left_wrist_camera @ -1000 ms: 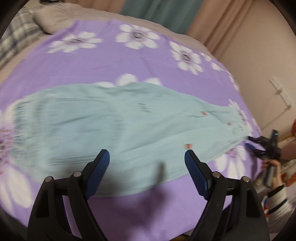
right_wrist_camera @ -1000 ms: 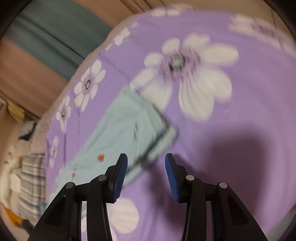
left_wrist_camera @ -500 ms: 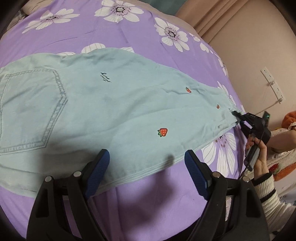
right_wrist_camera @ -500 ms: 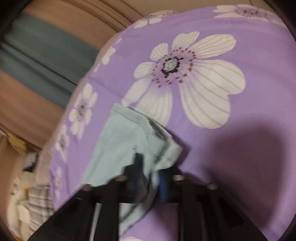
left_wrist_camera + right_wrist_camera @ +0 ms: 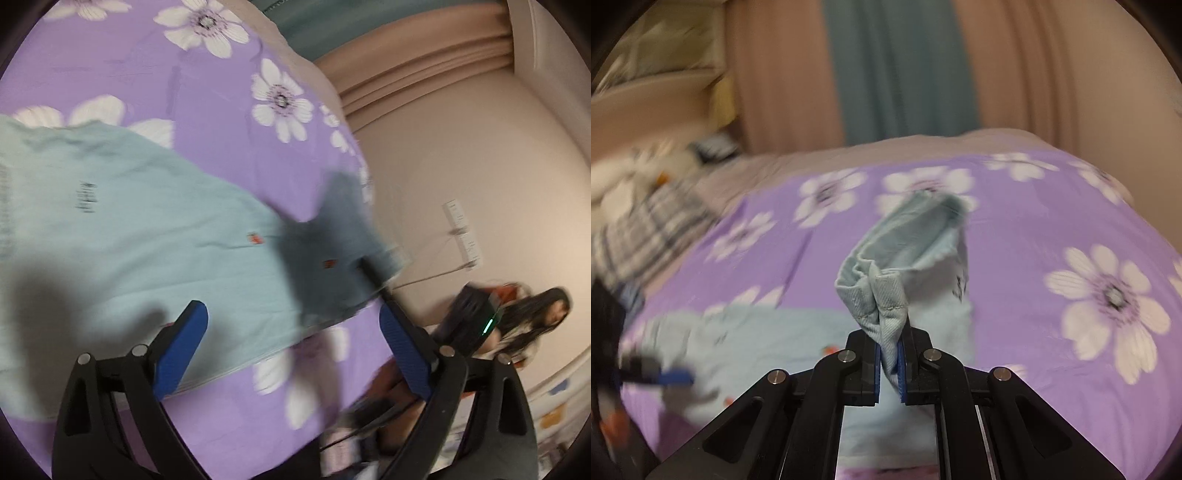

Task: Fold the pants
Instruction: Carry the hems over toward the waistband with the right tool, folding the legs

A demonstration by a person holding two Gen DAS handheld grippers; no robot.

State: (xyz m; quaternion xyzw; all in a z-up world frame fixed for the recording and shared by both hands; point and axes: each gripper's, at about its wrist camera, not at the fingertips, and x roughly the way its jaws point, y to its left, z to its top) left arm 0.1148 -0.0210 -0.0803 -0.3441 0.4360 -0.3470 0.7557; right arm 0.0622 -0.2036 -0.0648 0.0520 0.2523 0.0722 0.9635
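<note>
I see the purple flowered bedspread (image 5: 1052, 229) reaching wide to my right, with bare room there, its far edge under the curtains (image 5: 897, 70). The pale blue denim pants (image 5: 122, 236) lie flat across it, their near edge just past my left gripper (image 5: 293, 354), whose jaws have just been opening and stand wide with nothing between them. My right gripper (image 5: 890, 363) is clenched on the bunched, stitched hem of a leg, lifted off the spread.
</note>
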